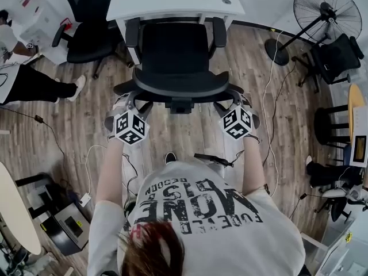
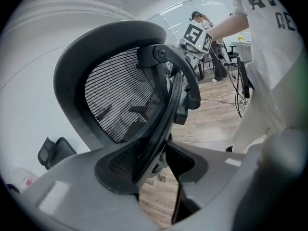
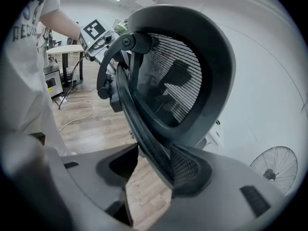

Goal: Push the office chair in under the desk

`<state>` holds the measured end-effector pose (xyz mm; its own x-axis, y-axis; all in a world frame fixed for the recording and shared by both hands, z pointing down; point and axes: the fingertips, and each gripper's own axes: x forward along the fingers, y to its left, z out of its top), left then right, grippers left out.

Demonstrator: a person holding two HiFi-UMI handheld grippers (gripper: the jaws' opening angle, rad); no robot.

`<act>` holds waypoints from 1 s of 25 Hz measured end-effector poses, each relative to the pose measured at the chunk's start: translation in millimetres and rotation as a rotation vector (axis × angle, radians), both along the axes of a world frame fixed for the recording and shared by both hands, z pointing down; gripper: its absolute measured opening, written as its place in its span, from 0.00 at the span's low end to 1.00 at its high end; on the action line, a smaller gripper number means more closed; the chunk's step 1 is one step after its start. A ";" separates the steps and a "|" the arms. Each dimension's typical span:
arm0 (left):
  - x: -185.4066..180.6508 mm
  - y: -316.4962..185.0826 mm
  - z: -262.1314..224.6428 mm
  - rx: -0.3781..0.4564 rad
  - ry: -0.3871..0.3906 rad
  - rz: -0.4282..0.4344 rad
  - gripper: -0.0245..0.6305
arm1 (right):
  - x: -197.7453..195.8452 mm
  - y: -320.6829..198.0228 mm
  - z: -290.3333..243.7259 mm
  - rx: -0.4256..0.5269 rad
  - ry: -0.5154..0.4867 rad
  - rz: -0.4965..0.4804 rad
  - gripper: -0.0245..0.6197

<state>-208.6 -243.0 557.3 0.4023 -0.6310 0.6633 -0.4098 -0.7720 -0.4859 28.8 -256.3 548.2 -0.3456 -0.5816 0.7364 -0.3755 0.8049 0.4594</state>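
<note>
Here my left gripper (image 1: pixel 135 103) and right gripper (image 1: pixel 229 105) each pinch a side rim of the mesh backrest (image 1: pixel 178 86). The black office chair (image 1: pixel 175 50) faces the white desk (image 1: pixel 167 2), its seat front at the desk's near edge.

Bright, even ceiling light; fisheye edges, blurred foreground.

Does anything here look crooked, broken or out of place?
Nothing looks broken or spilled. The office chair sits square to the desk, with the left gripper and right gripper clamped on its backrest's edges. Only loose cables trailing across the floor look untidy.
</note>
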 end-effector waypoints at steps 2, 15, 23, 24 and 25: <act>-1.1 -4.6 -0.4 0.002 0.002 0.004 0.32 | -0.9 -4.4 -0.5 0.003 0.002 0.001 0.34; -7.6 -37.5 0.5 0.002 -0.004 -0.017 0.33 | -7.5 -37.2 -0.1 0.021 -0.002 -0.023 0.34; -9.0 -64.5 2.9 -0.013 -0.011 -0.046 0.33 | -9.1 -65.8 2.8 0.007 0.002 -0.030 0.34; -9.0 -67.4 3.4 -0.015 -0.011 -0.048 0.33 | -9.1 -68.6 3.1 0.008 0.003 -0.032 0.34; -9.0 -70.4 3.7 -0.016 -0.011 -0.049 0.33 | -9.0 -71.3 3.4 0.009 0.002 -0.036 0.34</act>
<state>-217.7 -313.4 560.9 0.3633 -0.6395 0.6775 -0.4423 -0.7584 -0.4787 19.8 -327.7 551.6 -0.3647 -0.5752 0.7322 -0.3452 0.8138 0.4674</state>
